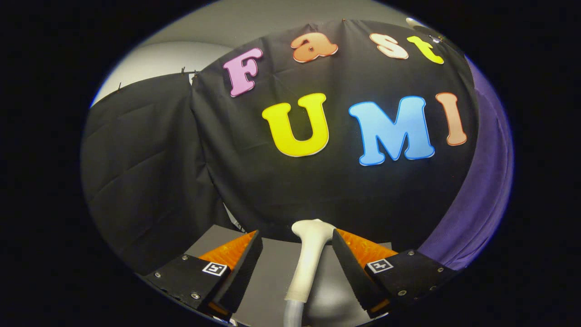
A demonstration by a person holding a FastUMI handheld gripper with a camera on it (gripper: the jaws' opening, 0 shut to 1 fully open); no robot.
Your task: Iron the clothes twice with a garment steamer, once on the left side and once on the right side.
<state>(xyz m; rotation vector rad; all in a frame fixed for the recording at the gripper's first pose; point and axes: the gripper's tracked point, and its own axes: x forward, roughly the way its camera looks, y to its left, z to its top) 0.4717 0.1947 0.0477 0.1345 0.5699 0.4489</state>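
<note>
Gripper view caught the garment steamer (311, 259) lying on the grey table (272, 272), between the two fingers, its long axis running straight away from the camera. Its flared head pointed forward toward the black cloth wall (281, 181), and its handle narrowed back toward the camera, where a pale hose (292, 315) joined it and was cut off from sight. I could not make out the face of the head or any buttons on the body. Off to the right hung the purple clothes (481, 190), only one edge of them visible beside the wall. The gripper (297, 243) stood wide apart, one finger on each side of the steamer, neither one touching it and nothing held.
</note>
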